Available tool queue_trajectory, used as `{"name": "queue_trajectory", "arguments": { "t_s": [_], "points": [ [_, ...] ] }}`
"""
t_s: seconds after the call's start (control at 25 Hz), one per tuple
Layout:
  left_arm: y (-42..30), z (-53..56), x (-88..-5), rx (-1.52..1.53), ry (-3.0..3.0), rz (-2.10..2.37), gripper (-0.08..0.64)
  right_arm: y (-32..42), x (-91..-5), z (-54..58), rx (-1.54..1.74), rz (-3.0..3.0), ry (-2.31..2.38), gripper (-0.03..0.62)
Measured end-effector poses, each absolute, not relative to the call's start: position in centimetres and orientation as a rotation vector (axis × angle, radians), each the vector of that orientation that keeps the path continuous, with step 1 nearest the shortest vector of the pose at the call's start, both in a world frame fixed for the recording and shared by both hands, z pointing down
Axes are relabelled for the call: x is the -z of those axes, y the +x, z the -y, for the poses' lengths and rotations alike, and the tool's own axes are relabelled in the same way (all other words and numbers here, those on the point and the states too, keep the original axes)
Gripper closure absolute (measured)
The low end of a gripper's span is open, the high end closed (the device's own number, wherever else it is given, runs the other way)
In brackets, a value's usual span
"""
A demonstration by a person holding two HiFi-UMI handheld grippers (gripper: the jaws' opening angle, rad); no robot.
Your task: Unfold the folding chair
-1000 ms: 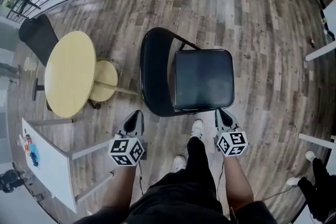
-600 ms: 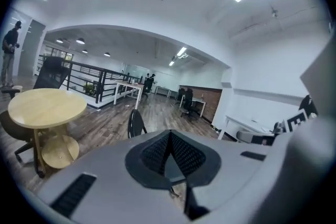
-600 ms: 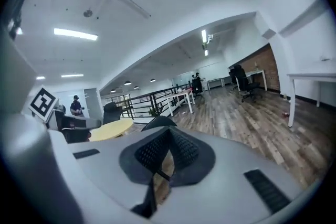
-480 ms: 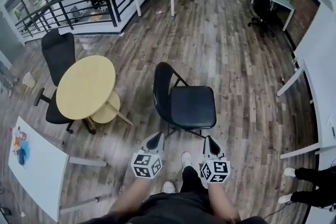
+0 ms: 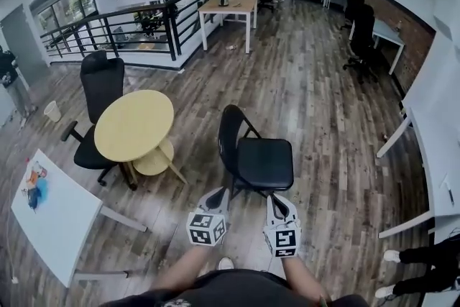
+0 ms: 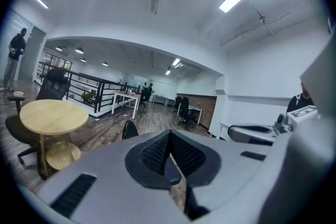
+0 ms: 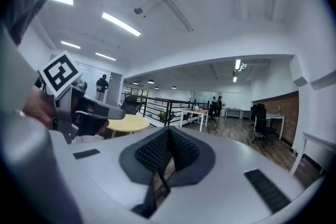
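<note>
A: Where is the chair found?

B: The chair (image 5: 264,163) is seen standing unfolded on the wooden floor (image 5: 323,97). Its black seat is level, and its backrest is raised at the seat's left side in the head view. It is set to the right of a round yellow table (image 5: 134,124) and apart from it.

A: How are the tools held?

B: The left tool (image 5: 217,193) and the right tool (image 5: 277,202) are held side by side, near the seat's front edge and pointed toward it.

A: And the jaws?

B: Both pairs are seen pressed together, and nothing is gripped between them. No part of the chair is clamped.
</note>
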State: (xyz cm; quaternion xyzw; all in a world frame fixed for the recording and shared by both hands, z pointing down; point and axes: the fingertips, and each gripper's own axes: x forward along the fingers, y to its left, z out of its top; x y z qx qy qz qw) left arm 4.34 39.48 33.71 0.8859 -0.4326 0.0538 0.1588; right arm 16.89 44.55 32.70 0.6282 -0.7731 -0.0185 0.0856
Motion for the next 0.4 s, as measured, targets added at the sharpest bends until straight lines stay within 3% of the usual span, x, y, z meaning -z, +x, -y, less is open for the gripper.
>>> {"name": "queue_trajectory", "arguments": {
  "t_s": [0.4],
  "points": [
    [7.8,-41.4,-31.9,-0.037,2.589,1.306,0.554,18.6,-29.7,-46.8,0.285,2.367,1.86,0.578]
  ]
}}
